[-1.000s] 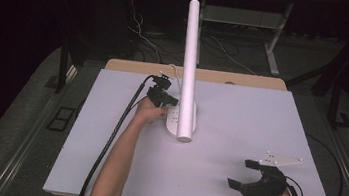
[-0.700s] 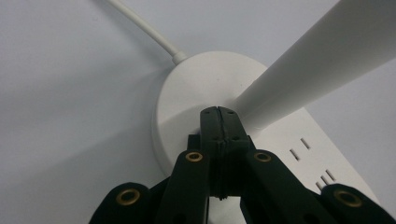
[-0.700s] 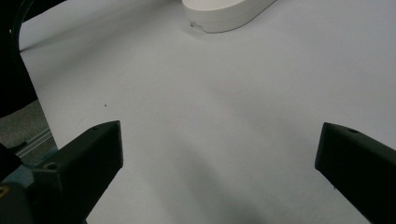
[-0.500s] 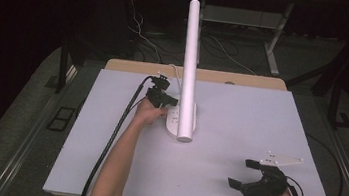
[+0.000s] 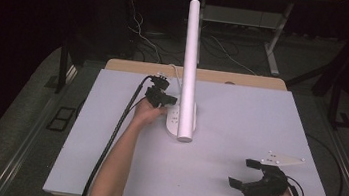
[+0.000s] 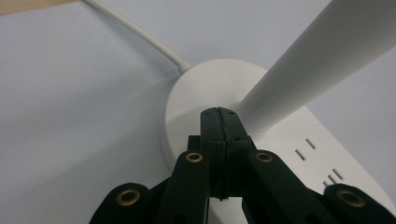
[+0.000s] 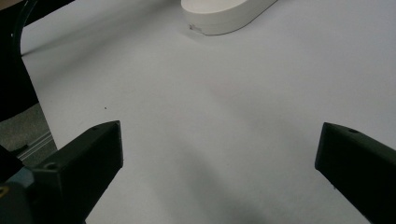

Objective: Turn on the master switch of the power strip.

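A white desk lamp stands at the table's middle back. Its oval base (image 5: 174, 124) lies flat and its long white tube (image 5: 191, 55) leans up and toward the camera. My left gripper (image 5: 171, 99) is shut, with nothing between its jaws. In the left gripper view its tips (image 6: 218, 113) hover over the base (image 6: 191, 93) right beside the foot of the tube (image 6: 317, 56); I cannot tell if they touch. At the front right, my right gripper (image 5: 244, 173) stands open above bare table. The right gripper view looks between its tips (image 7: 219, 128) toward the base (image 7: 224, 14).
The white table (image 5: 261, 113) has a wooden strip (image 5: 245, 80) along its back edge. A white cord (image 6: 135, 32) leaves the lamp base toward the back. Socket slots (image 6: 317, 154) mark the base's near end. A black cable (image 5: 112, 140) trails from the left gripper to the front edge.
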`<control>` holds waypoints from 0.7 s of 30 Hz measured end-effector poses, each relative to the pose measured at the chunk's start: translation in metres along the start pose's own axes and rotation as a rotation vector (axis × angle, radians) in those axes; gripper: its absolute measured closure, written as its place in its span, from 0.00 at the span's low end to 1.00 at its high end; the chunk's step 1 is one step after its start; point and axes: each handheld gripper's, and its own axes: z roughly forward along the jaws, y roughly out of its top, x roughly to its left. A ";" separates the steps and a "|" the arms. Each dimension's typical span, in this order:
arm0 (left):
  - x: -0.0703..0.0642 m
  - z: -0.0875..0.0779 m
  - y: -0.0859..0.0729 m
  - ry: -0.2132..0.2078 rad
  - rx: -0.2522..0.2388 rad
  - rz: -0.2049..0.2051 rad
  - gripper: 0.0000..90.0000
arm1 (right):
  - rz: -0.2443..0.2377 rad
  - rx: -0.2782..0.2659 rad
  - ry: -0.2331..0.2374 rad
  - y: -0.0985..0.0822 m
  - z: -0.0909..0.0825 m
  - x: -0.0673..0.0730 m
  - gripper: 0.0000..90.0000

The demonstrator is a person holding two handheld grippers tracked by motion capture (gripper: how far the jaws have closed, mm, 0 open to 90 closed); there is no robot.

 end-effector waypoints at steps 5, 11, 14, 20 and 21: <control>0.004 -0.006 -0.003 -0.011 -0.017 0.037 0.99 | -0.002 0.001 0.000 0.000 0.000 0.000 0.00; -0.001 -0.017 -0.004 0.013 -0.051 0.087 0.97 | 0.003 -0.001 0.001 0.000 0.000 0.000 0.00; -0.004 -0.024 -0.004 0.009 -0.057 0.109 0.97 | 0.003 0.000 0.001 0.000 0.000 -0.001 0.00; -0.006 -0.042 -0.005 -0.004 -0.085 0.106 0.90 | 0.004 -0.001 0.002 0.000 0.000 -0.001 0.00; -0.007 -0.044 -0.005 -0.003 -0.101 0.102 0.84 | 0.004 -0.002 0.002 0.000 -0.001 -0.001 0.00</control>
